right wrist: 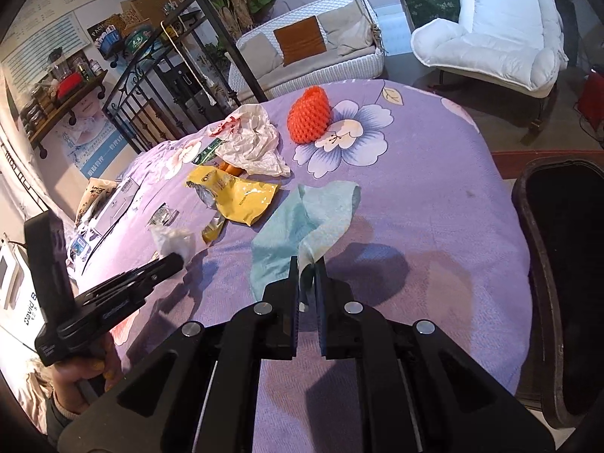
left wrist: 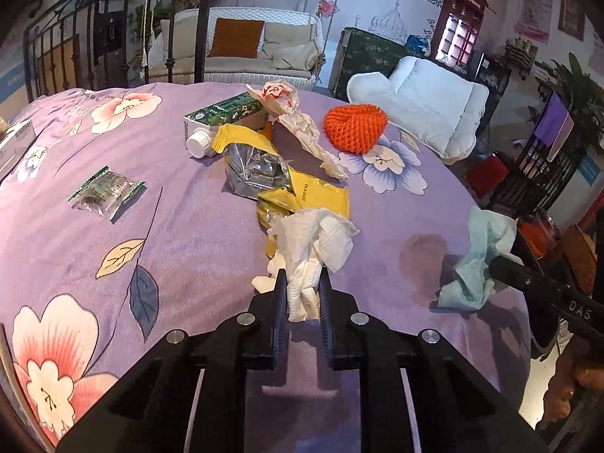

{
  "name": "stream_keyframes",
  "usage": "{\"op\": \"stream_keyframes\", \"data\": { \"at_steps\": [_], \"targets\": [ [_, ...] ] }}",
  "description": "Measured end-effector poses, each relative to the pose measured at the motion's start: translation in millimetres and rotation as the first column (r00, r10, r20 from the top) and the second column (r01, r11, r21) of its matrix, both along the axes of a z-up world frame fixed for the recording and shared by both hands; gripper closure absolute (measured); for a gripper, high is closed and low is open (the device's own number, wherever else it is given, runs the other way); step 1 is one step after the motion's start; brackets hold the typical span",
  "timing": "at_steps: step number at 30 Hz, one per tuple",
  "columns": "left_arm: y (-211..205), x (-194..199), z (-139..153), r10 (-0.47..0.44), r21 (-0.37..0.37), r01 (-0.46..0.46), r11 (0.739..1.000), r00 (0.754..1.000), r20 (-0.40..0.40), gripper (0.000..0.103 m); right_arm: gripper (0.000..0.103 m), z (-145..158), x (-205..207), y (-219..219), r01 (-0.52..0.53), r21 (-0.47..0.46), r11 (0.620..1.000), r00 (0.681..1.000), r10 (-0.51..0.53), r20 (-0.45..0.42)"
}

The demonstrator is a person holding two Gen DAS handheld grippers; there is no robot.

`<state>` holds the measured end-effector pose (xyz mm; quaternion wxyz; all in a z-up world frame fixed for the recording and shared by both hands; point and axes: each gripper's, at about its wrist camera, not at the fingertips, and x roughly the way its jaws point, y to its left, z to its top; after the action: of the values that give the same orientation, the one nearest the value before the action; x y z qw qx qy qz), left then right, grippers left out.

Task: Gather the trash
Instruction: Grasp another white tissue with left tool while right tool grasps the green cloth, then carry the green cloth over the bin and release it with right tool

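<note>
My left gripper [left wrist: 302,277] is shut on a crumpled white tissue [left wrist: 315,243], held just above the purple flowered cloth [left wrist: 188,226]. My right gripper [right wrist: 306,262] is shut on a light blue paper towel [right wrist: 302,222] that drapes onto the cloth; the same blue paper towel [left wrist: 477,260] hangs from that gripper at the right of the left wrist view. More trash lies behind: a yellow wrapper [left wrist: 302,192], a silver foil bag [left wrist: 256,171], a green carton [left wrist: 222,113], a white cap [left wrist: 198,142], crumpled stained paper [left wrist: 290,109], an orange foam net [left wrist: 355,128] and a small green packet [left wrist: 105,192].
A dark bin [right wrist: 566,283] stands off the table's right edge in the right wrist view. A white armchair [right wrist: 498,37], a wicker sofa [left wrist: 245,53] and a black metal frame [right wrist: 158,87] stand beyond the table. A person's hand [right wrist: 87,373] grips the left tool.
</note>
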<state>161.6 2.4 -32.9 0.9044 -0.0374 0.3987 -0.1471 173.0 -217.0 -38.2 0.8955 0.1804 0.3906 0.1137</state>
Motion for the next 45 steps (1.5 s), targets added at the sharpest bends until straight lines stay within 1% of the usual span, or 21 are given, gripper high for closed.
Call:
{"op": "stream_keyframes", "data": {
  "at_steps": [3,6,7,13,19,24,30,33,38,40,45],
  "targets": [
    [-1.9,-15.2,6.2,0.000,-0.021,0.001,1.000,1.000,0.019,0.086,0.094,6.0,-11.9,-3.0,0.006,-0.019,1.000,0.999,-0.006,0.031],
    [-10.8,-29.0,10.5,-0.013,0.000,0.013,1.000,0.999,0.048,0.086,0.094,10.8,-23.4,-7.9,0.014,-0.025,1.000,0.998,-0.012,0.056],
    [-14.6,-33.0,12.1,-0.021,0.006,0.021,1.000,0.998,0.057,0.086,0.094,12.0,-26.9,-10.3,0.017,-0.025,1.000,0.998,-0.016,0.061],
    [-39.0,-47.1,18.7,-0.077,-0.022,0.079,0.997,0.994,0.080,0.086,0.094,21.3,-47.8,-29.8,0.058,-0.035,0.998,0.994,-0.054,0.097],
    [-66.8,-55.9,23.0,-0.147,-0.028,0.151,0.988,0.984,0.102,0.086,0.094,30.1,-71.7,-70.4,0.161,-0.065,0.985,0.980,-0.151,0.131],
    [-92.4,-60.1,22.4,-0.210,-0.027,0.214,0.976,0.972,0.109,0.086,0.094,30.9,-88.9,-115.9,0.275,-0.076,0.958,0.955,-0.263,0.136],
    [-123.9,-67.5,21.1,-0.290,-0.005,0.292,0.956,0.950,0.117,0.086,0.094,18.9,-107.1,-164.7,0.393,-0.099,0.914,0.917,-0.383,0.109],
    [-138.7,-70.7,20.7,-0.321,0.000,0.323,0.946,0.940,0.114,0.086,0.094,9.6,-108.5,-184.4,0.435,-0.137,0.890,0.900,-0.427,0.085],
    [-158.4,-73.7,18.6,-0.361,0.015,0.361,0.932,0.926,0.107,0.086,0.094,-13.4,-103.1,-207.8,0.473,-0.152,0.868,0.879,-0.476,0.022],
    [-166.0,-75.4,18.0,-0.376,0.022,0.376,0.926,0.921,0.102,0.086,0.094,-24.1,-99.5,-215.1,0.479,-0.148,0.865,0.874,-0.485,-0.010],
    [-179.9,-78.6,14.0,-0.401,0.024,0.401,0.916,0.912,0.084,0.086,0.094,-44.1,-94.9,-223.7,0.501,-0.151,0.852,0.855,-0.514,-0.063]
  ]
}}
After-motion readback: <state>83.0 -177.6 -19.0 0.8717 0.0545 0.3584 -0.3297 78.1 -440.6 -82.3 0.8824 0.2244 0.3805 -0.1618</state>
